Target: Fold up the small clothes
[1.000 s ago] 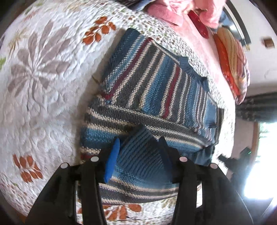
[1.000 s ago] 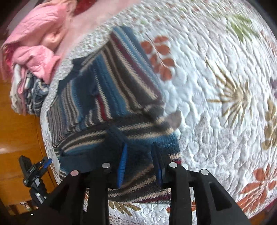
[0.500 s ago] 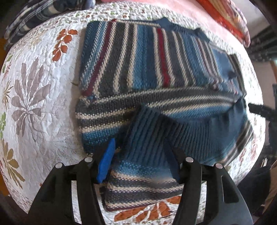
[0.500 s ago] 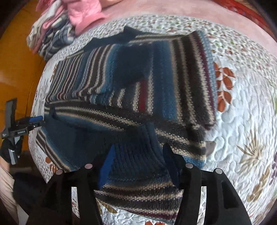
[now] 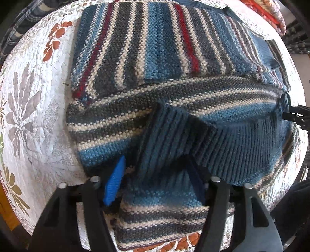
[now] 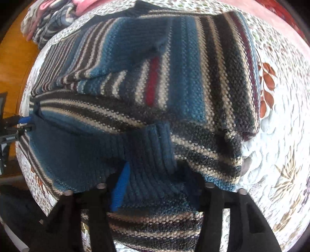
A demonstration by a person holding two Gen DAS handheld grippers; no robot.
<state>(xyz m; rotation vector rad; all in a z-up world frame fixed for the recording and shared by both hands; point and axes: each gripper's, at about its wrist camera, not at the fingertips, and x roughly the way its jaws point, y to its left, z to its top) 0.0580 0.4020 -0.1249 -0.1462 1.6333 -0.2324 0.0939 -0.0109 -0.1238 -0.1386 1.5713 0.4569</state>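
Observation:
A knitted sweater with blue, grey, cream and red stripes lies flat on a quilted bedspread. Its lower part is folded up, and the blue ribbed hem runs across the body. My left gripper is open over one end of that hem, and ribbed cloth lies loose between its fingers. My right gripper is open over the other end of the ribbed hem on the sweater. Each gripper shows at the edge of the other's view, as the right gripper and the left gripper.
The white bedspread with leaf prints surrounds the sweater. A pile of pink and checked clothes lies beyond the collar end. An orange striped cushion sits at the far right of the left wrist view. Orange wood lies beyond the bed.
Both grippers came lower and closer to the sweater as the hem was laid up over the body. The right gripper's fingers spread from pinching the hem to wide apart; the left's widened slightly.

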